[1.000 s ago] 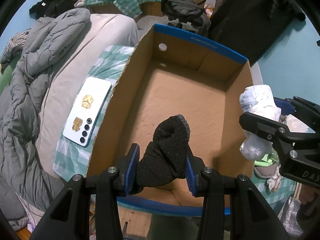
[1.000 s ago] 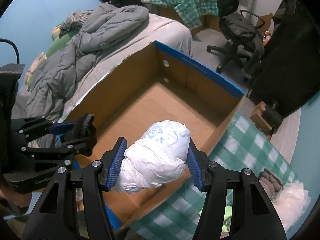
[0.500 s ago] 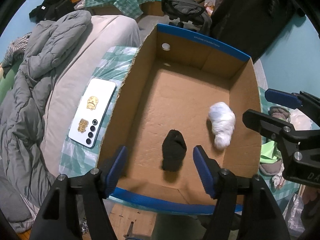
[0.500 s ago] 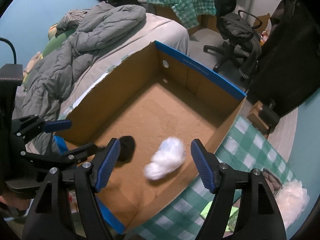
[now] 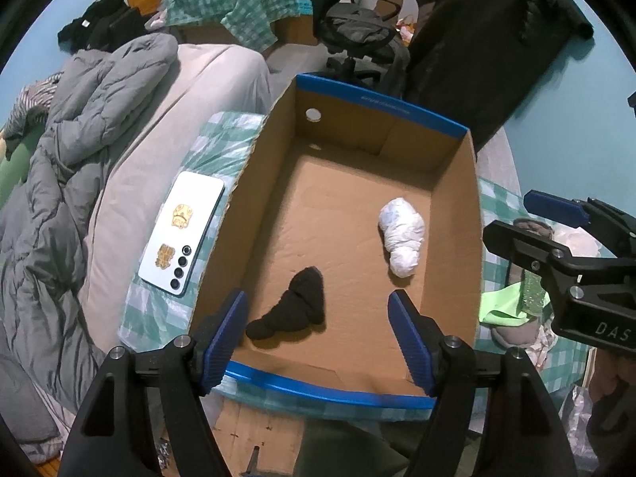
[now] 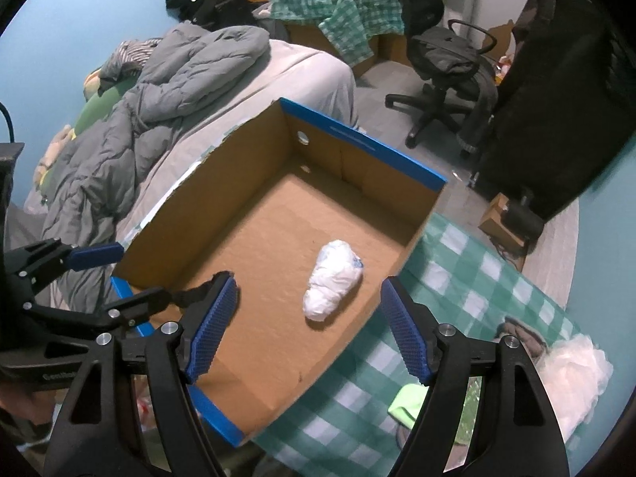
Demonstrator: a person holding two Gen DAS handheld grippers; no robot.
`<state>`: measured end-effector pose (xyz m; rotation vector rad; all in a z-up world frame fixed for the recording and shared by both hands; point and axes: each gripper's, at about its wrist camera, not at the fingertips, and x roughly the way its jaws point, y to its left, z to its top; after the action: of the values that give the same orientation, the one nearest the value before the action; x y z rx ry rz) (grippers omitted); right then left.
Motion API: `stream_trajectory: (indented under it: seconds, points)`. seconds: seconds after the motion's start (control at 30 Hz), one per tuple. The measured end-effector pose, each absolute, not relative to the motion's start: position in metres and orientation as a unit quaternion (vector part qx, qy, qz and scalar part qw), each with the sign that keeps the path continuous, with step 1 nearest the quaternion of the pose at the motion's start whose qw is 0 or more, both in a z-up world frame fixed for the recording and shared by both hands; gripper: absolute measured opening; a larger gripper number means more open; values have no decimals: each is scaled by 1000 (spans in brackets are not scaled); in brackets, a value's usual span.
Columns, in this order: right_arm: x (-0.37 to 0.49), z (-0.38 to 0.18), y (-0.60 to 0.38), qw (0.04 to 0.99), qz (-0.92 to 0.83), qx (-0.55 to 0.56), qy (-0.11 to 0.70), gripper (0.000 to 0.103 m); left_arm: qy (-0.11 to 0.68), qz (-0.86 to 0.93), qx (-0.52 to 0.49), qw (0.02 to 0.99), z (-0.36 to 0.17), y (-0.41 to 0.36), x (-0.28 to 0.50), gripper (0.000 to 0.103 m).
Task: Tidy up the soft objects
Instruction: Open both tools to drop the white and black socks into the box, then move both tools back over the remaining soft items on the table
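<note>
An open cardboard box (image 5: 453, 214) with blue rims sits on a green checked cloth; it also shows in the right wrist view (image 6: 238, 175). A rolled black sock (image 5: 296, 306) lies on the box floor near the front left. A white rolled bundle (image 5: 401, 234) lies at the right of the floor, also seen in the right wrist view (image 6: 332, 284). My left gripper (image 5: 318, 332) is open and empty above the box's near rim. My right gripper (image 6: 308, 324) is open and empty above the box's right front corner. The sock is hidden behind a finger in the right wrist view.
A white phone (image 5: 183, 232) lies on the cloth left of the box. A grey duvet (image 5: 67, 151) covers the bed at left. Loose soft items, a light green cloth (image 6: 409, 401) and a white fluffy piece (image 6: 572, 373), lie right of the box. An office chair (image 6: 441, 63) stands behind.
Both grippers opened. The black sock dropped from the left gripper and the white bundle from the right gripper onto the box floor, where both now lie still.
</note>
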<state>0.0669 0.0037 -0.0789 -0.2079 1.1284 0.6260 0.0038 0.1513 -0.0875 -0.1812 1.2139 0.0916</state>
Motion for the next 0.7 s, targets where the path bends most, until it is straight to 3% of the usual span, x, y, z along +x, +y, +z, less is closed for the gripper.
stream_trajectory:
  seconds: [0.7]
  points:
    - [40,-66,-96,813,211,-46,541,76,564,-40,-32,824,-71,66,-1,74]
